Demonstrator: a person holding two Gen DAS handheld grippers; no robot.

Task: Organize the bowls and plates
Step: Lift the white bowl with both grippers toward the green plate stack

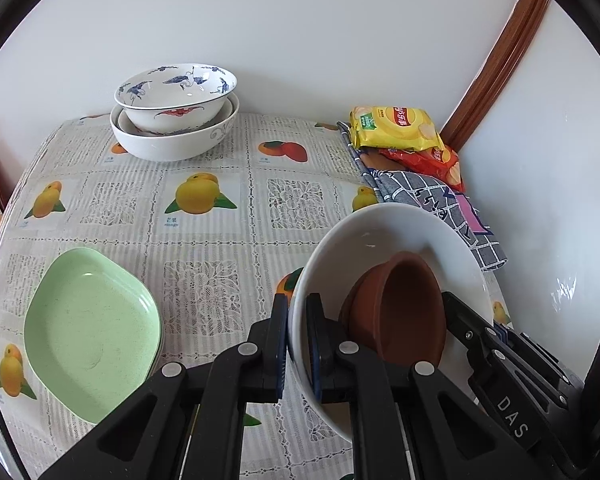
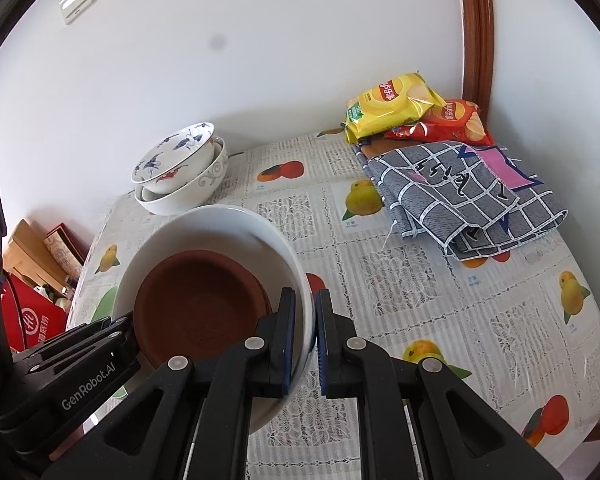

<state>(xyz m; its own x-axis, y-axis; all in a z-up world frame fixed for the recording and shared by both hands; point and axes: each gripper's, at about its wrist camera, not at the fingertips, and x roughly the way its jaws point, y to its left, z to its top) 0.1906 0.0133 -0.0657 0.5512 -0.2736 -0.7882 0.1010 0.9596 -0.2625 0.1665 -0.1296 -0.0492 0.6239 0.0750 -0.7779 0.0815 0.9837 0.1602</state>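
Observation:
A white bowl (image 1: 380, 236) with brown bowls (image 1: 404, 304) nested inside is held above the table by both grippers. My left gripper (image 1: 298, 344) is shut on its left rim. My right gripper (image 2: 302, 336) is shut on its right rim (image 2: 300, 280), with the brown bowls (image 2: 200, 304) inside. A stack of blue-and-white patterned bowls (image 1: 176, 112) stands at the far edge by the wall; it also shows in the right wrist view (image 2: 180, 172). Green plates (image 1: 92, 332) lie stacked at the near left.
The table has a fruit-print cloth (image 1: 220, 240). Yellow and red crisp bags (image 2: 404, 112) and a folded blue checked cloth (image 2: 472, 196) lie at the far right corner. Boxes (image 2: 32, 308) stand beyond the table's left edge. A wall runs close behind.

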